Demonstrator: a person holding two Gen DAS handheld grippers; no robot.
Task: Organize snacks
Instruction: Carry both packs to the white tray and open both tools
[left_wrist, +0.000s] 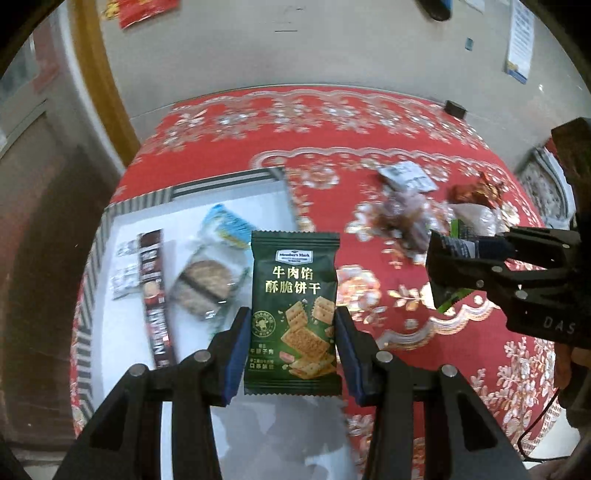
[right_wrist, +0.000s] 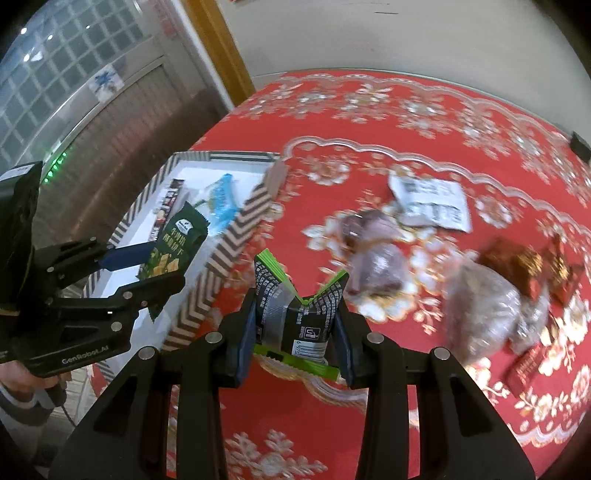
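Observation:
My left gripper (left_wrist: 291, 332) is shut on a dark green cracker packet (left_wrist: 293, 310), held upright over the near right part of the white striped-rim box (left_wrist: 229, 179). It also shows in the right wrist view (right_wrist: 142, 271), with the green packet (right_wrist: 173, 243) over the box (right_wrist: 236, 229). My right gripper (right_wrist: 295, 328) is shut on a black packet with lime green edges (right_wrist: 299, 317), folded into a V, above the red tablecloth just right of the box. The right gripper shows at the right of the left wrist view (left_wrist: 448, 271).
In the box lie a brown stick sachet (left_wrist: 155, 299), a clear-wrapped biscuit (left_wrist: 205, 286) and a blue packet (left_wrist: 229, 225). On the red cloth (right_wrist: 369, 122) lie a white packet (right_wrist: 432, 203), clear-wrapped snacks (right_wrist: 376, 266) and red-brown wrapped snacks (right_wrist: 517, 266). A wall stands behind the table.

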